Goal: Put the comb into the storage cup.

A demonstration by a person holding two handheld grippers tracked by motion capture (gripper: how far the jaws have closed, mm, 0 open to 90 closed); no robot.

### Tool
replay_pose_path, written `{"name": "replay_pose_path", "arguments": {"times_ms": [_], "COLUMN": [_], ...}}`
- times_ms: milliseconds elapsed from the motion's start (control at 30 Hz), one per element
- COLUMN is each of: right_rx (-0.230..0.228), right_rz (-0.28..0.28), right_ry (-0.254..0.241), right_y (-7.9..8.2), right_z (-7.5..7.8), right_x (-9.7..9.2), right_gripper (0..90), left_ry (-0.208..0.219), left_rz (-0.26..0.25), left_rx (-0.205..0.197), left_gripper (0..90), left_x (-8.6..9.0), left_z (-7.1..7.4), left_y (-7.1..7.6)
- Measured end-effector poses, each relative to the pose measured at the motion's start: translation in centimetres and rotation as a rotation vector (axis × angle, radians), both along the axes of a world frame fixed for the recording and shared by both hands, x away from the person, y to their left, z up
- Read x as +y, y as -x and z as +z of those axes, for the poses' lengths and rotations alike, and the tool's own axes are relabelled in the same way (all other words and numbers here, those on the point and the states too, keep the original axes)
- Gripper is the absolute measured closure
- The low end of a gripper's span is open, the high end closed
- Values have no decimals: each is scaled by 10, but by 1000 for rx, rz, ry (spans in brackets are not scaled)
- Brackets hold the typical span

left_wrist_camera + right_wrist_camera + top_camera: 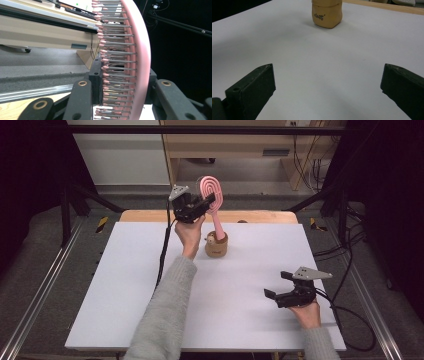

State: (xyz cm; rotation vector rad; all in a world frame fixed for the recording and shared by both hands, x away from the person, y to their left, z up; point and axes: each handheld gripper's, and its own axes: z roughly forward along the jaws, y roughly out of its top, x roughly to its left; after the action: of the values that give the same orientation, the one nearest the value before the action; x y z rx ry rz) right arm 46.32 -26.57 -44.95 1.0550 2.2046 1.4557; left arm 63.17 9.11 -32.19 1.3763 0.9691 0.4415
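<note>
**Brush clamped at the far edge, holder beneath it**

My left gripper (209, 201) was up near the far edge of the white table (125, 285), where a strip of bare wood showed past the white surface. My jaws there were closed on the head of the pink hairbrush (212, 190), one on the bristle side and one on the back. The brush handle slanted down into the tan holder (216, 245), which stood upright on the table just beside my left hand (189, 234).

My right gripper (279, 285) sat low near the table's near right corner, jaws spread wide with nothing between them. A broad stretch of bare white surface lay between it and the holder.

The left gripper view showed the brush's pins (117, 62) side-on, pink-tipped, pressed against my black jaw. The right gripper view showed small dark lettering on the holder's (327, 15) side; its top was cut off there.
</note>
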Motion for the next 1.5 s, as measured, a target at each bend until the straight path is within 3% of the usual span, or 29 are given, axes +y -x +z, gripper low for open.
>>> {"name": "replay_pose_path", "arguments": {"times_ms": [633,1300,1500], "right_rx": [-3,-3,-6], "right_rz": [0,2,0], "right_ry": [-6,-6,-5], "right_y": [0,1,0], "right_z": [1,0,0], "right_x": [0,0,1], "right_gripper": [1,1,1], "left_ry": [-17,-12,7], "left_rz": [15,11,10], "left_rx": [15,38,50], "left_gripper": [636,636,636], "left_x": [-2,-1,1], "left_z": [-16,-36,-43], "left_y": [-8,-9,-9]}}
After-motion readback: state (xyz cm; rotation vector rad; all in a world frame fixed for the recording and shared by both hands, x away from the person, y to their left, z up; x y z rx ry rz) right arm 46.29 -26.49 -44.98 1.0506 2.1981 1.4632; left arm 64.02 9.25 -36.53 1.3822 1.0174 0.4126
